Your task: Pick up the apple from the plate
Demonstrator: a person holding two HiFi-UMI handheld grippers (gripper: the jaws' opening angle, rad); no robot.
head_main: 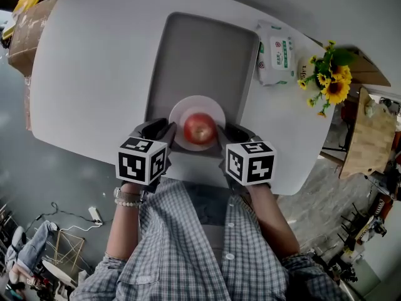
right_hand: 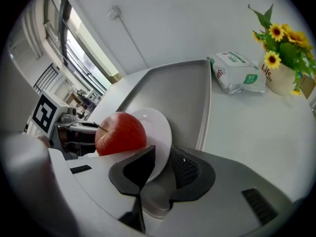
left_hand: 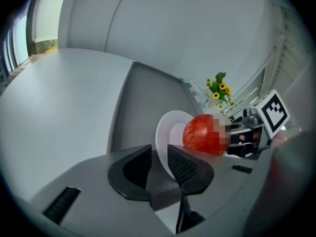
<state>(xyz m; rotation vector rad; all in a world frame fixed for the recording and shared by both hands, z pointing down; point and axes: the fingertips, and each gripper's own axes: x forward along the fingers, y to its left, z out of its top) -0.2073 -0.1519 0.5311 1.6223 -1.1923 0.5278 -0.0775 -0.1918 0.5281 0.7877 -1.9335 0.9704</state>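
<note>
A red apple (head_main: 200, 128) sits on a small white plate (head_main: 200, 104) at the near end of a grey tray (head_main: 200, 55). My left gripper (head_main: 164, 129) is at the plate's left rim and my right gripper (head_main: 229, 132) at its right rim. In the left gripper view, the narrow-set jaws of the left gripper (left_hand: 160, 157) have the plate's (left_hand: 168, 132) edge between them, with the apple (left_hand: 202, 134) just beyond. In the right gripper view, the right gripper (right_hand: 164, 157) likewise holds the plate's (right_hand: 157, 125) rim beside the apple (right_hand: 121, 132).
The tray lies on a white table (head_main: 94, 61). A pack of wipes (head_main: 276, 52) and a pot of sunflowers (head_main: 332, 80) stand at the right. A cardboard box (head_main: 31, 30) is off the table's left edge. A wicker basket (head_main: 369, 137) is at the far right.
</note>
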